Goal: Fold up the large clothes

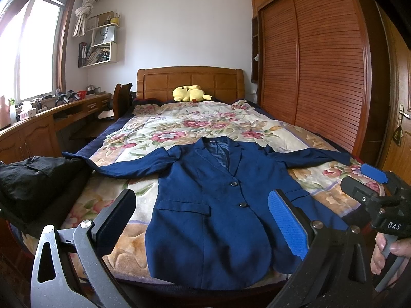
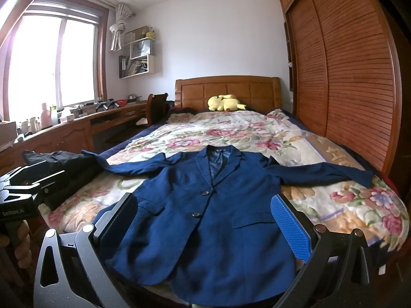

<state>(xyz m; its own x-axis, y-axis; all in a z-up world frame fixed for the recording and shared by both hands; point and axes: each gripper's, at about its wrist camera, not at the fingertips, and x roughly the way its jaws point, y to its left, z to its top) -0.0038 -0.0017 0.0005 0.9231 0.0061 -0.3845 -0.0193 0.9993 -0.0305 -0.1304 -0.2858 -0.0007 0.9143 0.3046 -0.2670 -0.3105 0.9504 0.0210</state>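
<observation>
Nothing folded yet: navy blazer (image 1: pixel 213 205) spread face up on the floral bedspread (image 1: pixel 179 125), buttoned at both buttons, collar toward the headboard (image 1: pixel 190 82), hem at the near foot edge of the bed. Both sleeves out to the sides, the one on the window side reaching the mattress edge beside a heap of black clothing (image 1: pixel 33 179), the other stretched toward the wardrobe (image 1: pixel 316 71). Whole fold judged still ahead: sleeves in, sides over, then body doubled. Left gripper (image 1: pixel 203 225) held over the near hem, fingers wide apart and empty; right gripper (image 2: pixel 205 228) likewise over the lower front, fingers spread, gripping nothing (its blue pads also visible at the right of the left wrist view, with a hand on the handle). Room for moving: plenty of bare bedspread beyond the collar, up to the yellow plush toy (image 1: pixel 191 93) by the headboard, so a fold away from the near edge looks easy. Tighter at the sides: wardrobe doors close along one flank, black heap crowding the sleeve end on the other. Hem lying right at the foot edge, perhaps slightly over it, so a risk of fabric sliding off if tugged nearward. Bench (image 1: pixel 51 113) under the window well clear of the work.
</observation>
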